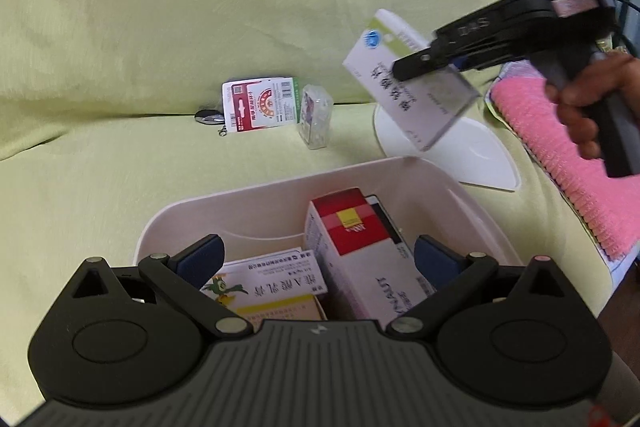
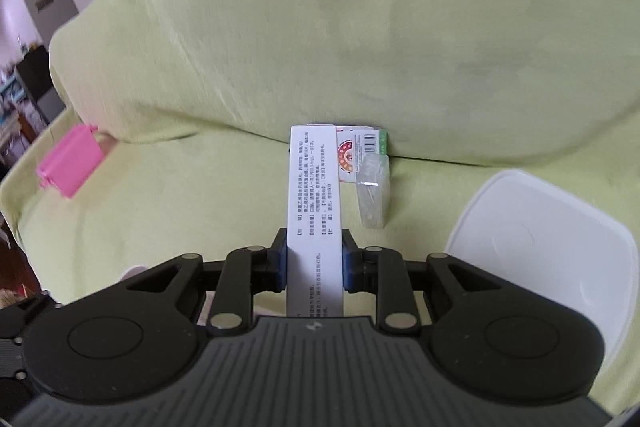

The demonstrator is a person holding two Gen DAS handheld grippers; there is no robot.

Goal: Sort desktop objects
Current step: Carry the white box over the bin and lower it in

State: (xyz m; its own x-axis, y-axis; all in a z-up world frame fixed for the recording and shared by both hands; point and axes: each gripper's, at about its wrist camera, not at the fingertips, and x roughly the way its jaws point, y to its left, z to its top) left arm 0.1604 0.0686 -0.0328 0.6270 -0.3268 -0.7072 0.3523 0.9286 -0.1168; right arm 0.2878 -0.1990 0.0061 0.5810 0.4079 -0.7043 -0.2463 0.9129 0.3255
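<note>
My left tongs (image 1: 316, 259) hang spread wide and empty over the white bin (image 1: 264, 203), my landmark. Inside it a red-and-white carton (image 1: 356, 247) stands tilted, with a flat box bearing a green bird (image 1: 260, 291) just beside it. My right tongs (image 2: 314, 263) are clamped on a white medicine box (image 2: 314, 187), held in the air above the bin's far right corner. Just beyond that corner the bin's white lid (image 1: 476, 155) lies on the green sofa cover (image 1: 160, 27). Farther back from the bin, by the cushion, a clear plastic case (image 1: 316, 117) stands beside a red-and-green packet (image 1: 260, 103) and a metal keyring (image 1: 208, 117). Right of the bin lies a pink cloth (image 1: 568, 163).
</note>
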